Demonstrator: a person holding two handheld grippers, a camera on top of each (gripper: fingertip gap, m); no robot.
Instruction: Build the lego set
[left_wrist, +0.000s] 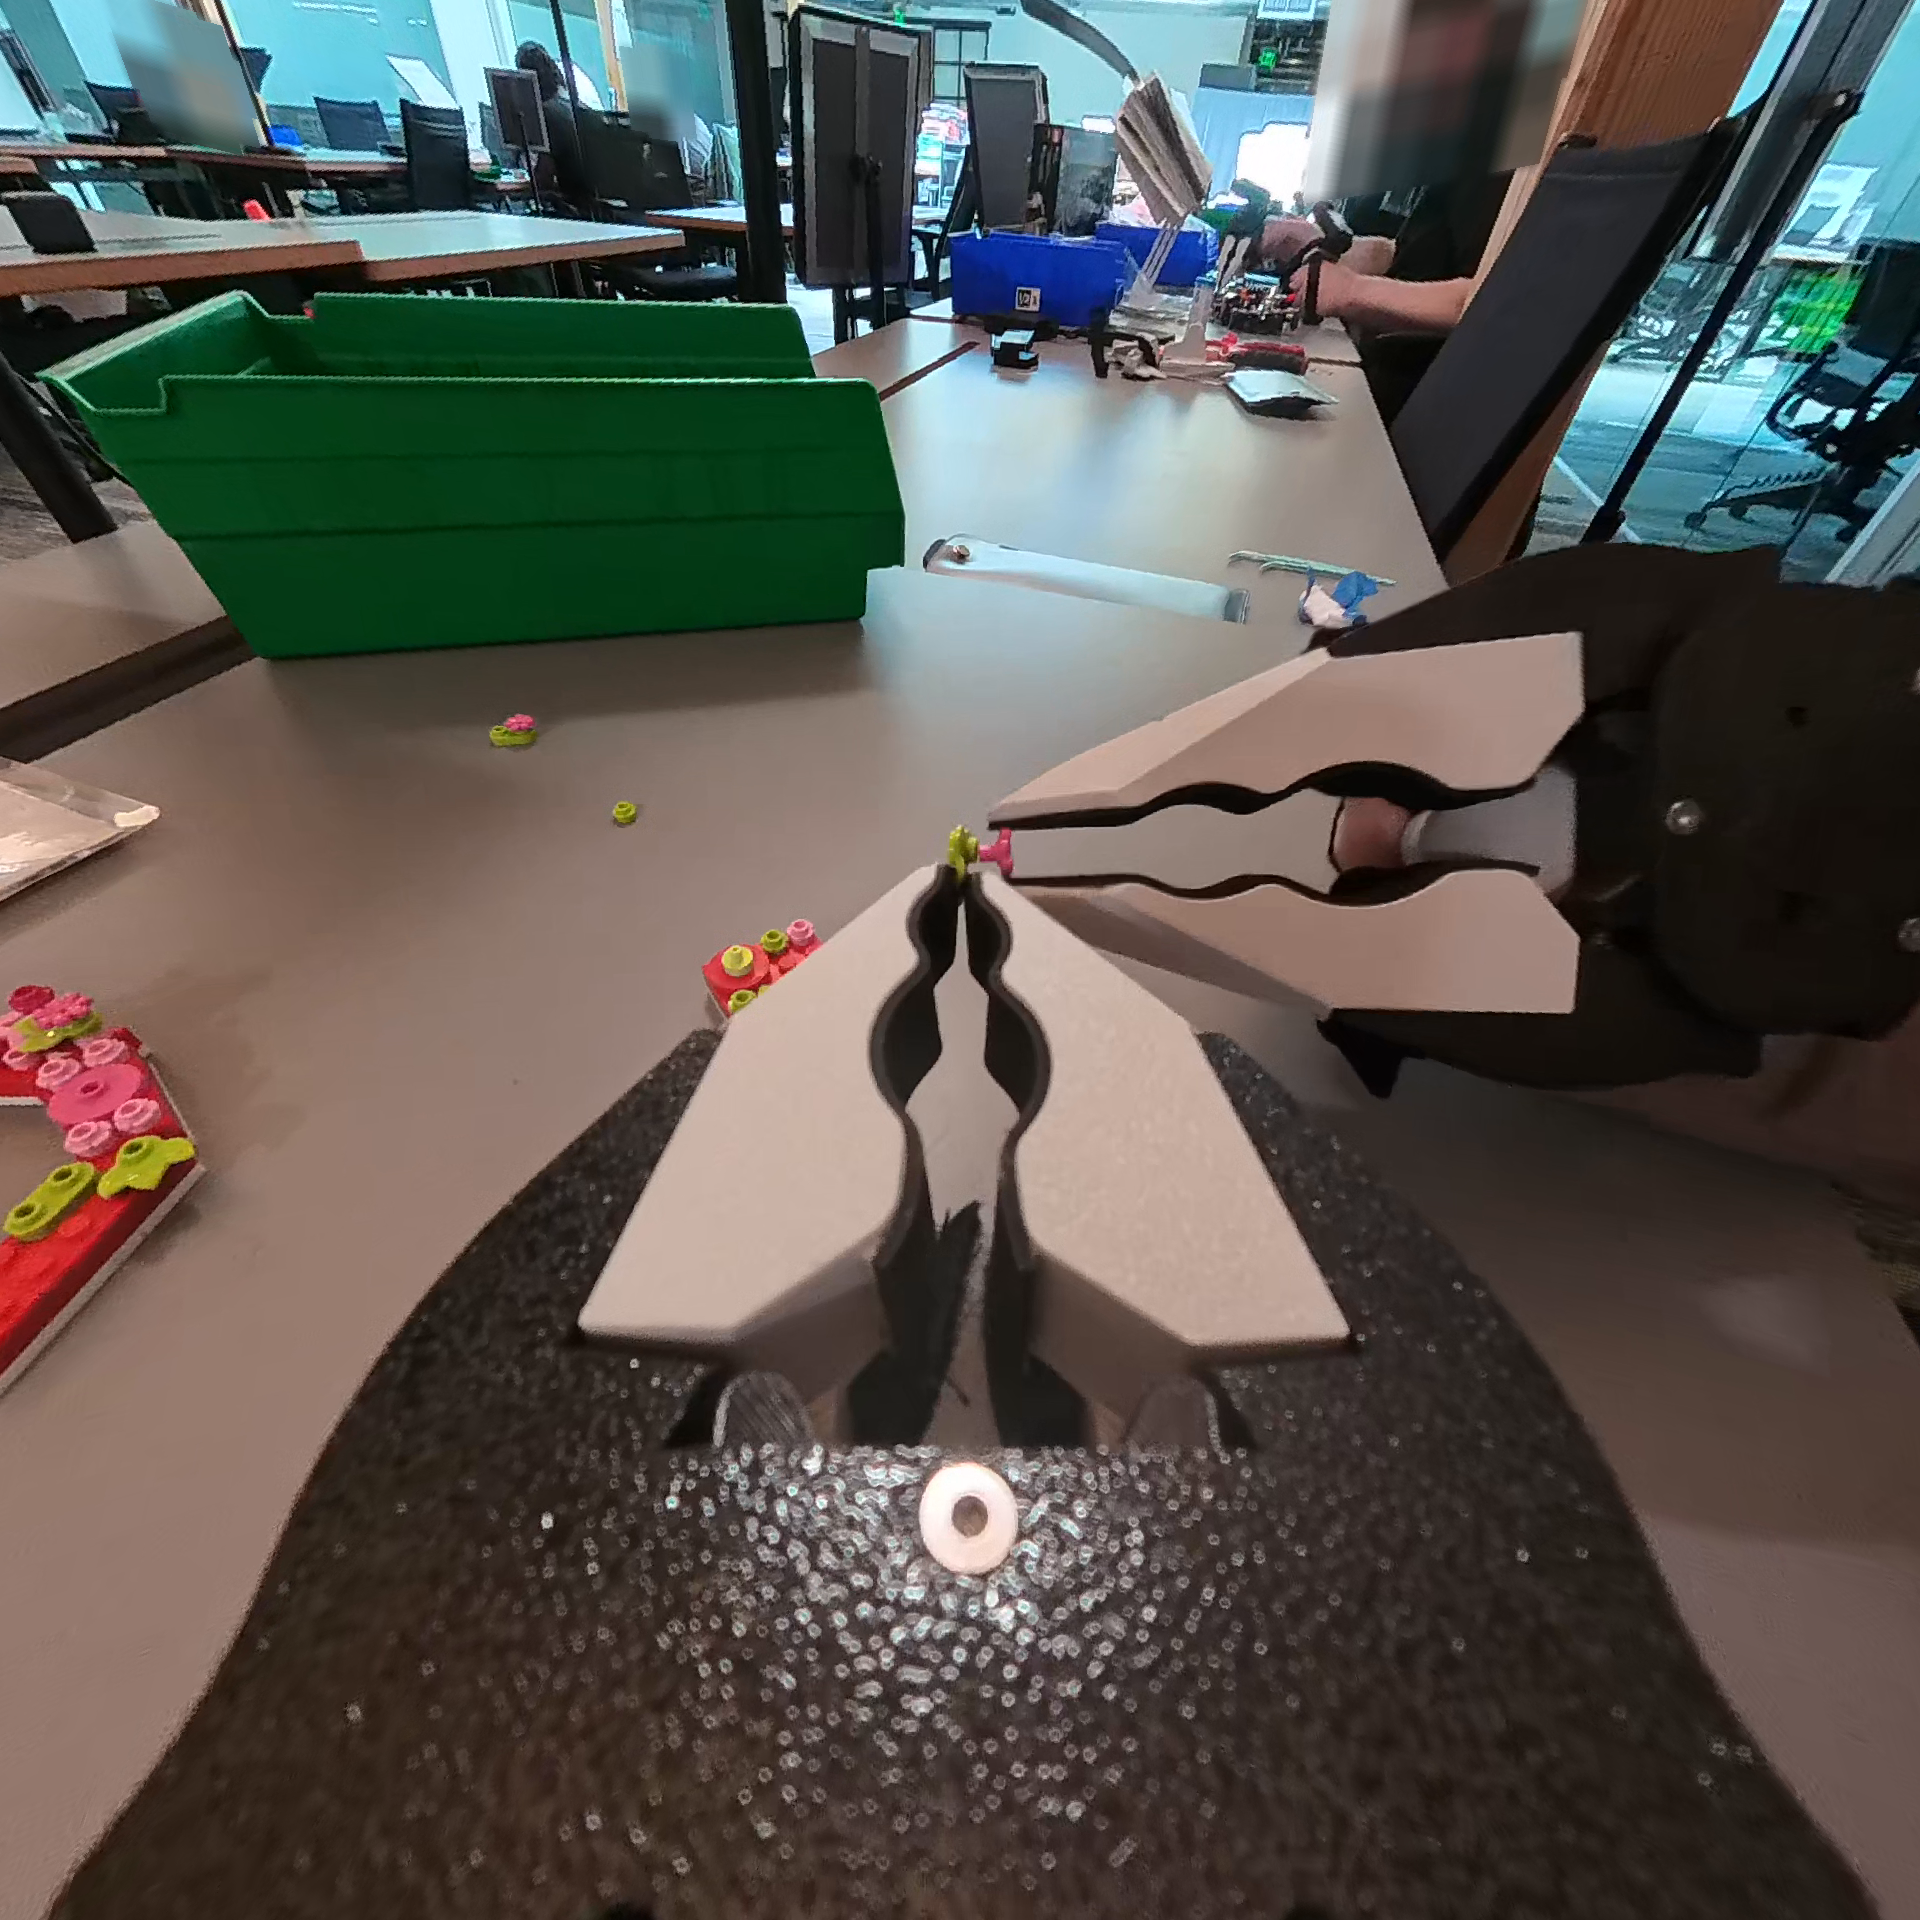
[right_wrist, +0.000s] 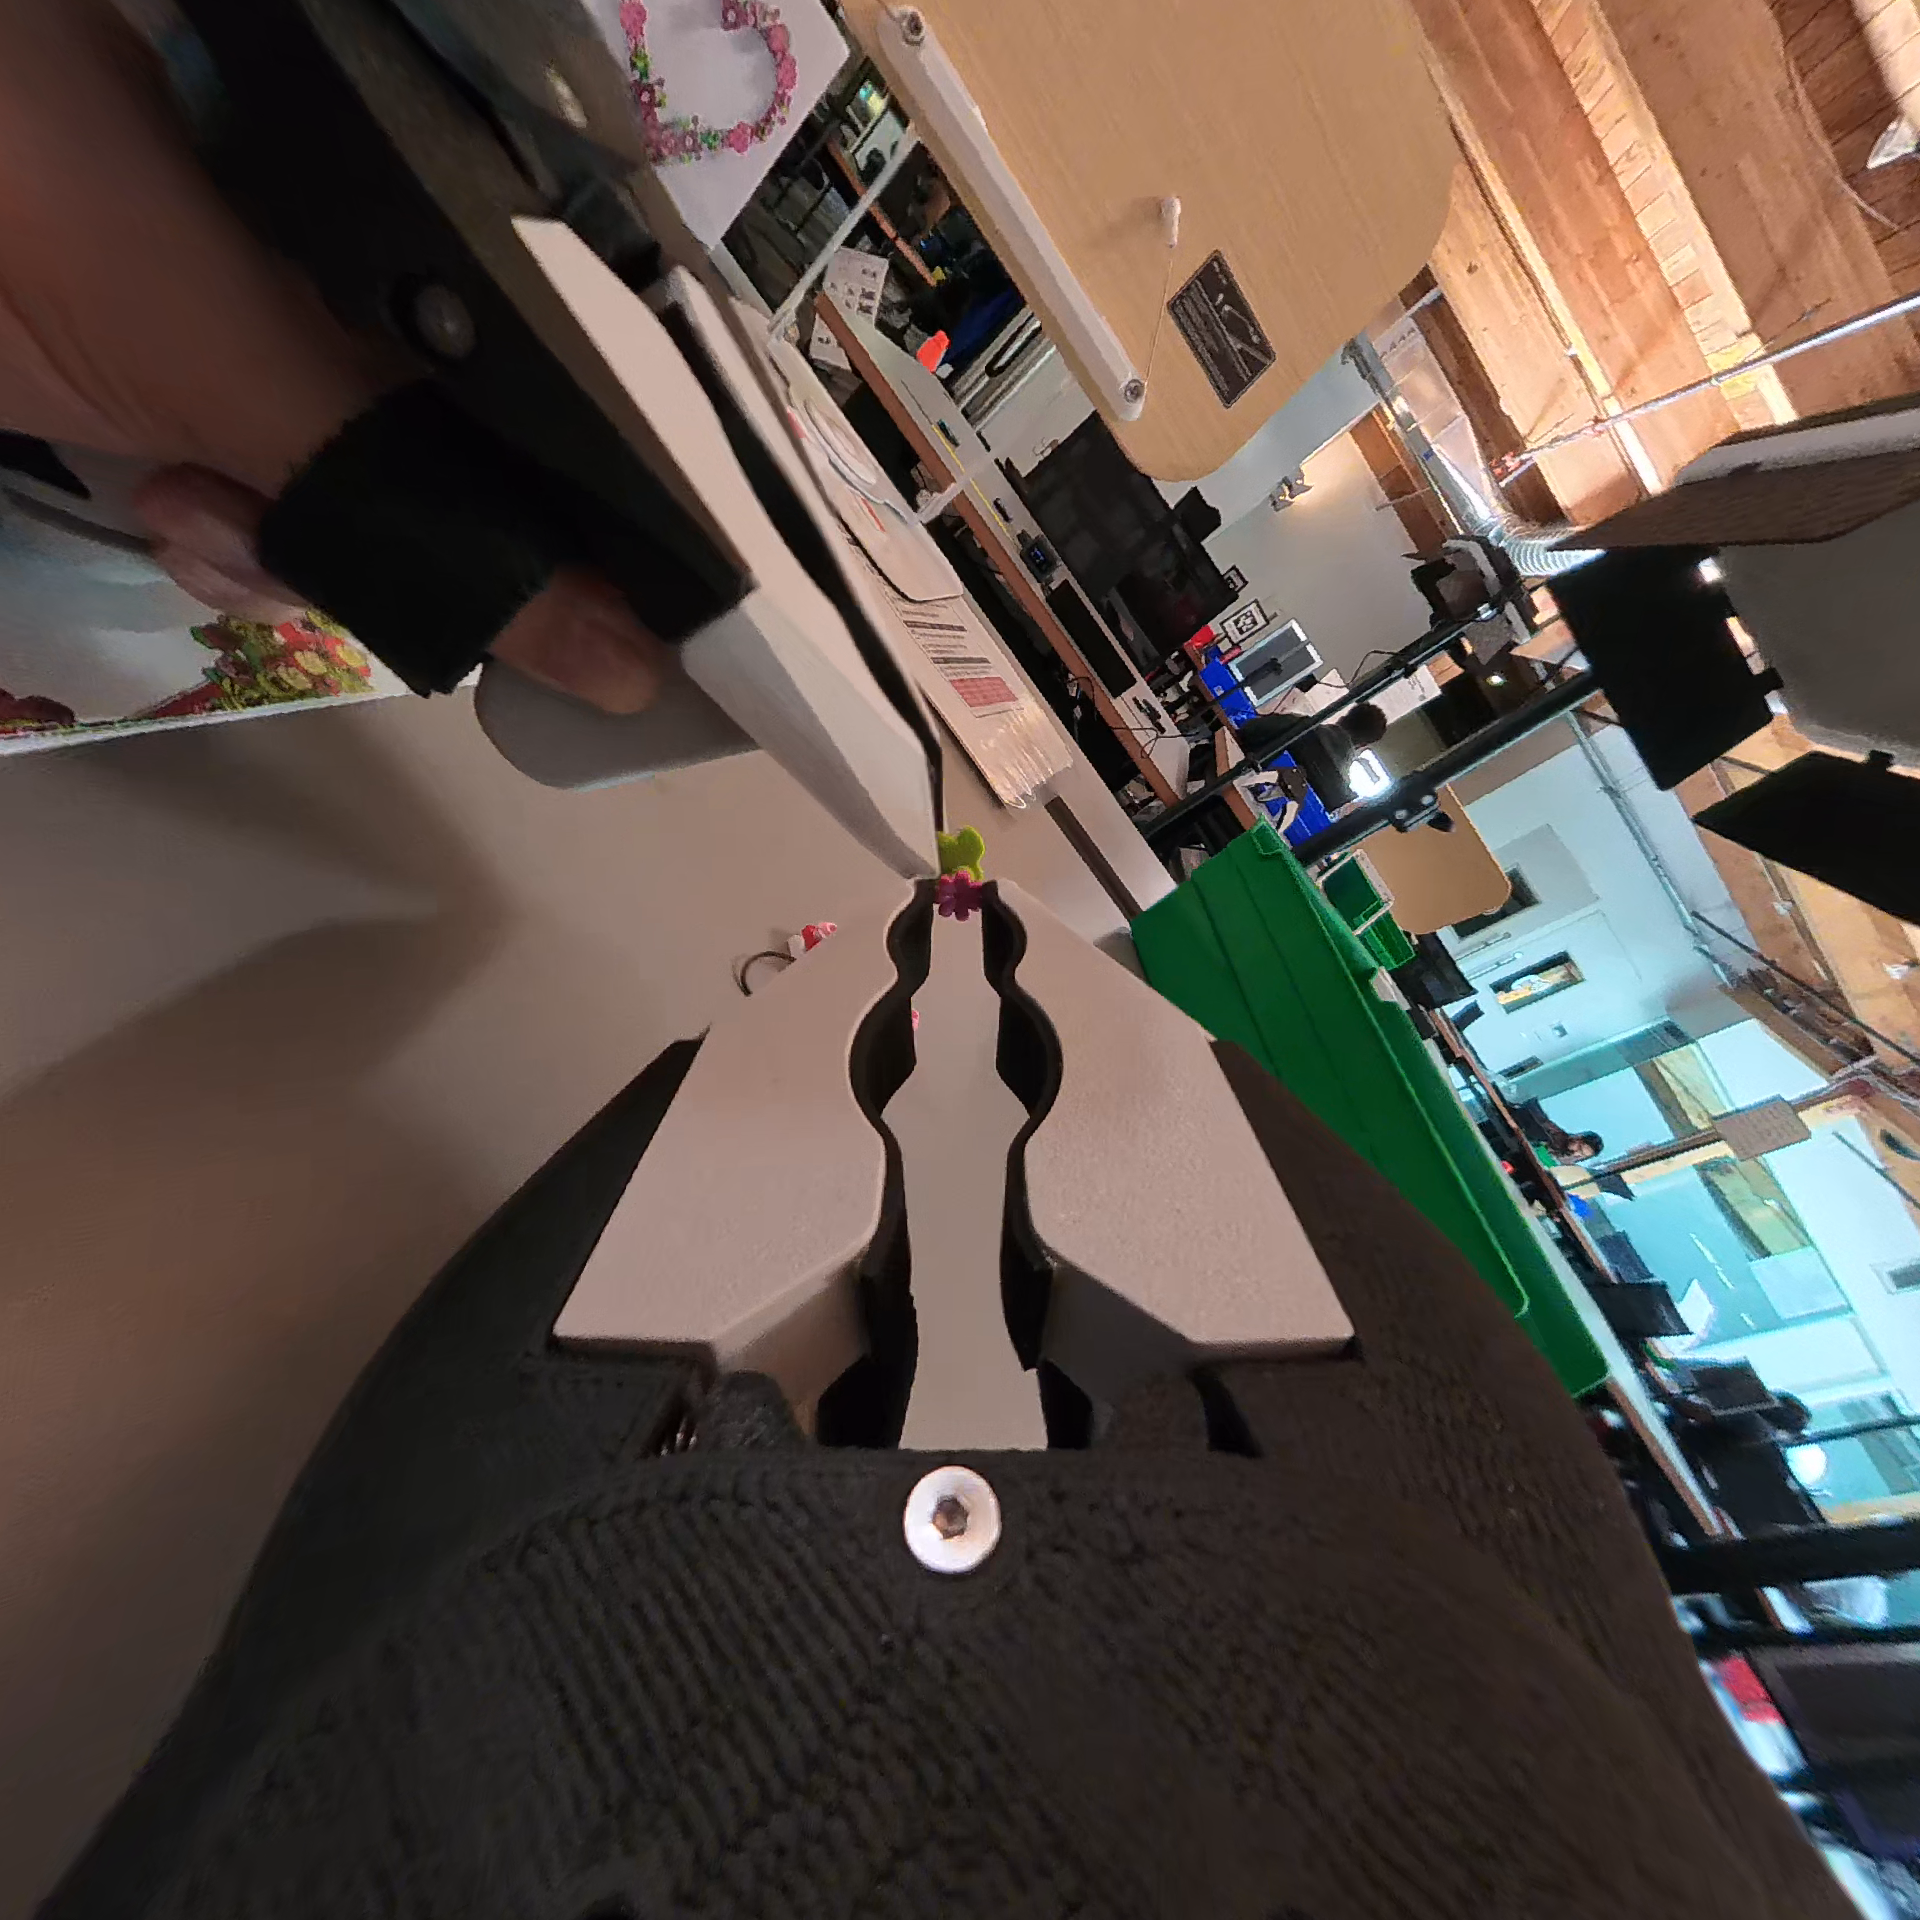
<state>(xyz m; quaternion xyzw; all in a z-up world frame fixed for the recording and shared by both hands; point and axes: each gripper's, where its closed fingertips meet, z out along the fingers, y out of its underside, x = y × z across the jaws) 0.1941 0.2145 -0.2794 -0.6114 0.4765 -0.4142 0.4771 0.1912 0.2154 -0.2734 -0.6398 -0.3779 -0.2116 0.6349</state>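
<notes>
My left gripper (left_wrist: 958, 878) is shut on a small lime green leaf piece (left_wrist: 960, 847), held above the table. My right gripper (left_wrist: 1013, 854) comes in from the right, shut on a small pink flower piece (left_wrist: 995, 849) that meets the lime piece tip to tip. In the right wrist view my right gripper (right_wrist: 956, 891) holds the pink flower (right_wrist: 958, 894), and the lime piece (right_wrist: 960, 847) sits just beyond it in the left gripper's fingers (right_wrist: 831, 769). A red build with pink flowers and lime leaves (left_wrist: 88, 1132) lies at the left. A smaller red section (left_wrist: 753, 966) lies beside my left fingers.
A green bin (left_wrist: 499, 488) stands at the back left of the grey table (left_wrist: 468, 935). Loose pieces lie there: a lime and pink one (left_wrist: 513, 730) and a lime stud (left_wrist: 624, 811). A clear bag (left_wrist: 62, 831) lies at the left edge. A person works at the far end.
</notes>
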